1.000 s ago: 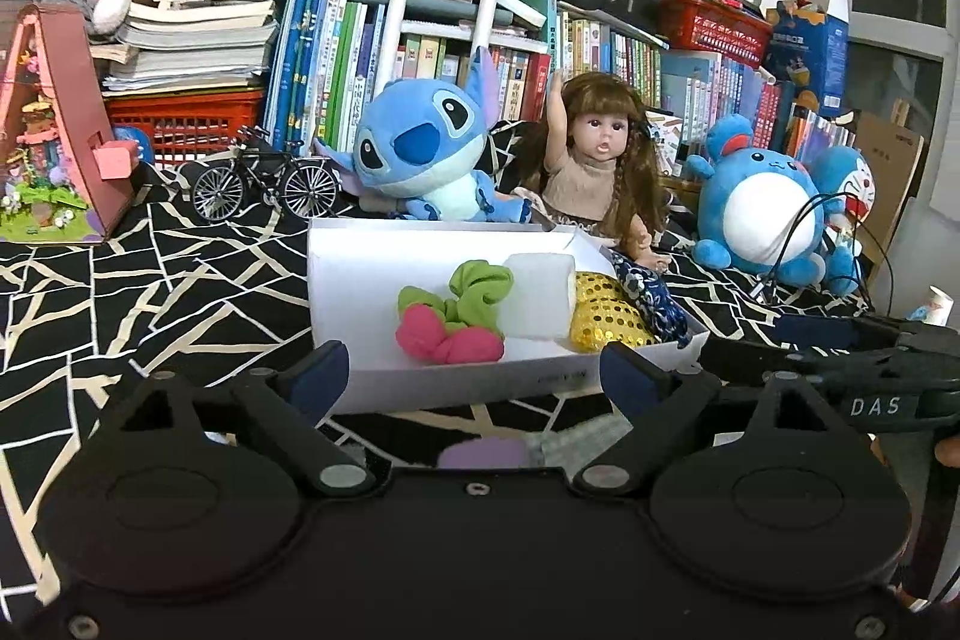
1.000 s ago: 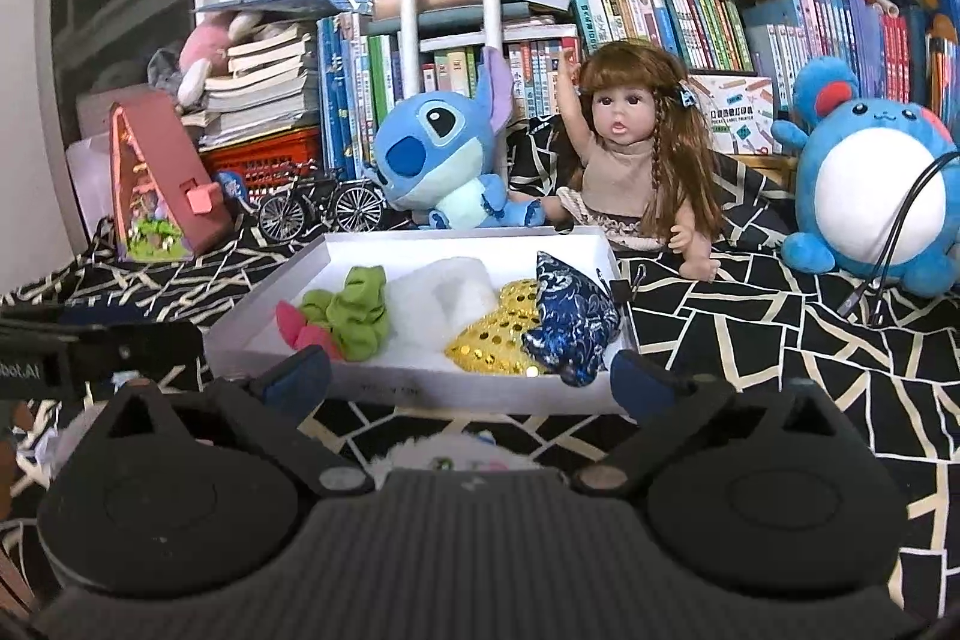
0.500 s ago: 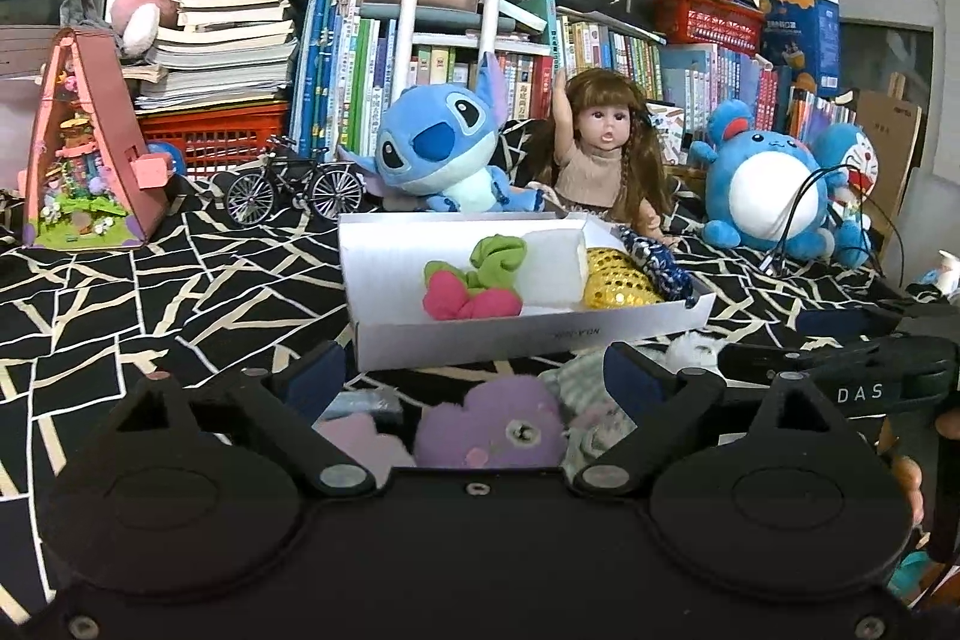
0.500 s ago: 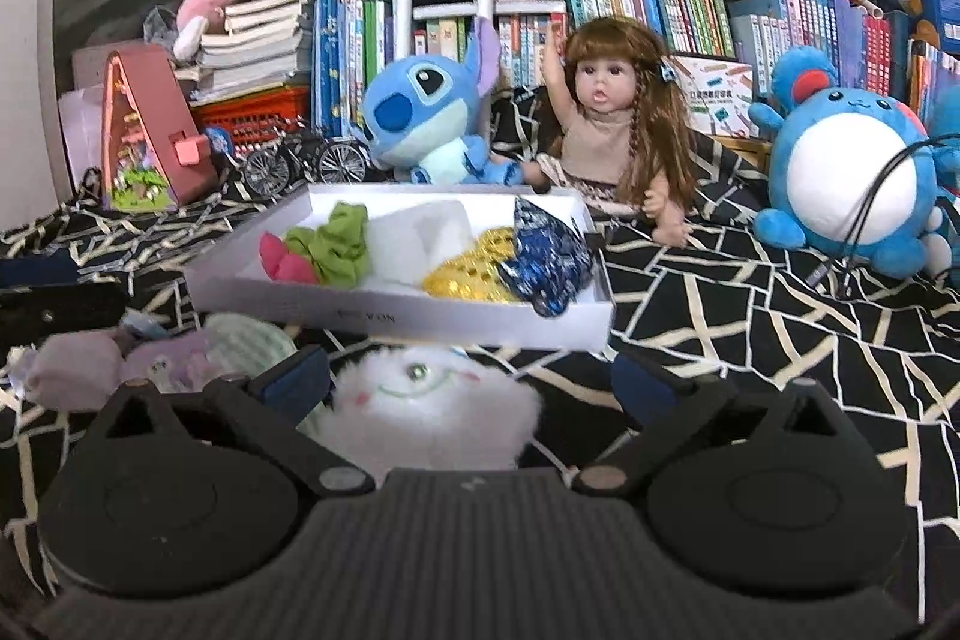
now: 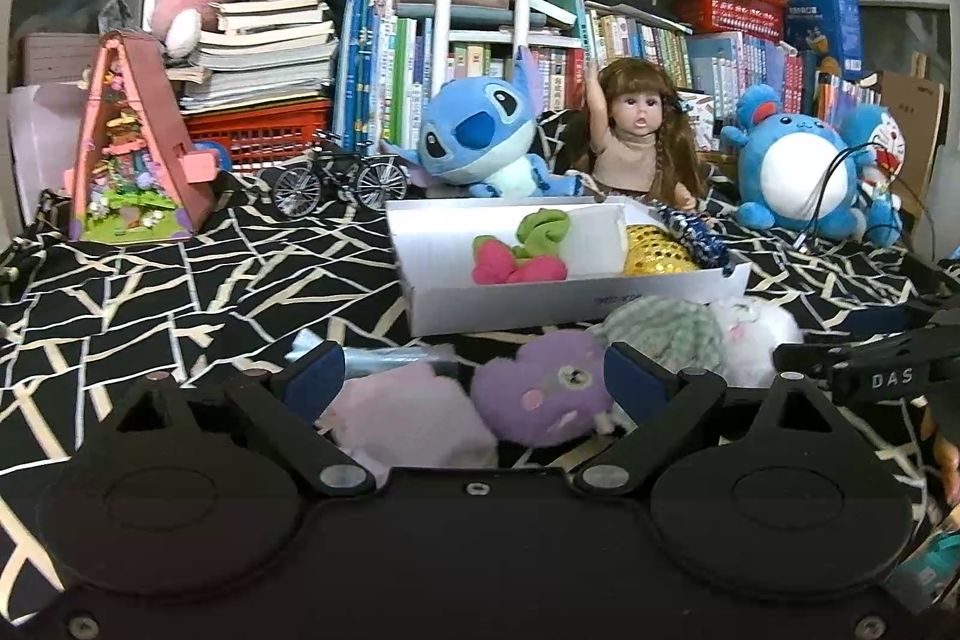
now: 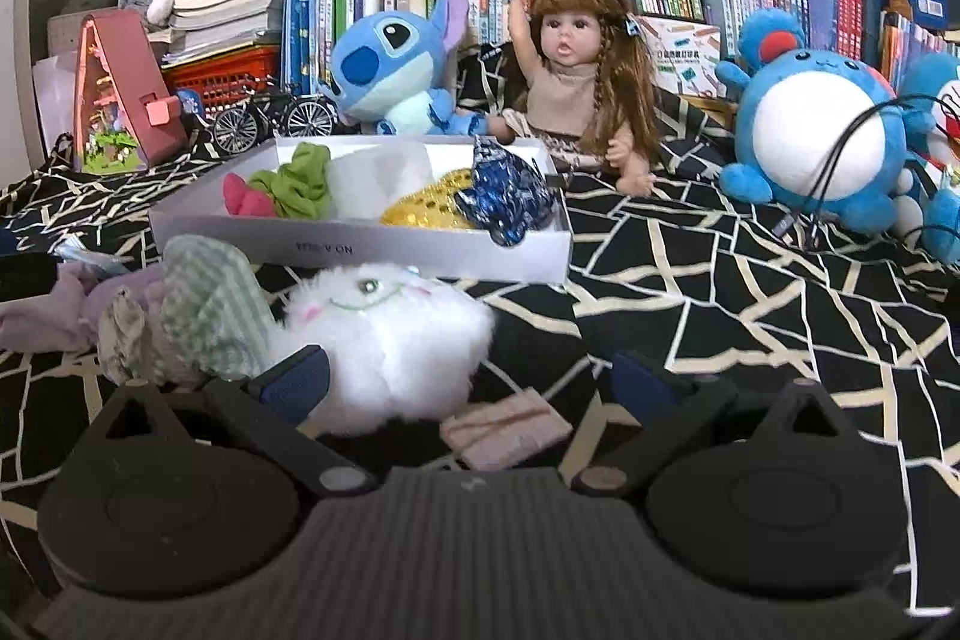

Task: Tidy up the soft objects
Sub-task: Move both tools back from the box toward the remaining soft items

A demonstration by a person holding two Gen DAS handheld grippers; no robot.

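Observation:
A white box (image 5: 540, 301) (image 6: 420, 247) on the black patterned cloth holds a pink and green soft piece (image 5: 519, 259), a white piece, a gold sequin piece (image 5: 657, 250) and a blue sequin piece (image 6: 507, 196). In front of it lie a purple plush (image 5: 543, 391), a pale pink cloth (image 5: 414, 421), a green checked plush (image 5: 663, 331) (image 6: 210, 304) and a white fluffy plush (image 6: 390, 340) (image 5: 756, 334). My left gripper (image 5: 474, 379) is open, just before the purple plush and pink cloth. My right gripper (image 6: 471, 379) is open, just before the white plush.
A Stitch plush (image 5: 480, 136), a doll (image 5: 636, 142), a round blue plush (image 5: 792, 172), a toy bicycle (image 5: 336, 178) and a pink toy house (image 5: 132, 148) stand behind the box, before shelves of books. A small pink pad (image 6: 507, 433) lies by the right gripper.
Both grippers have drawn back from the box and dipped lower, so the loose plush toys in front of the box have come into view. Both stay open.

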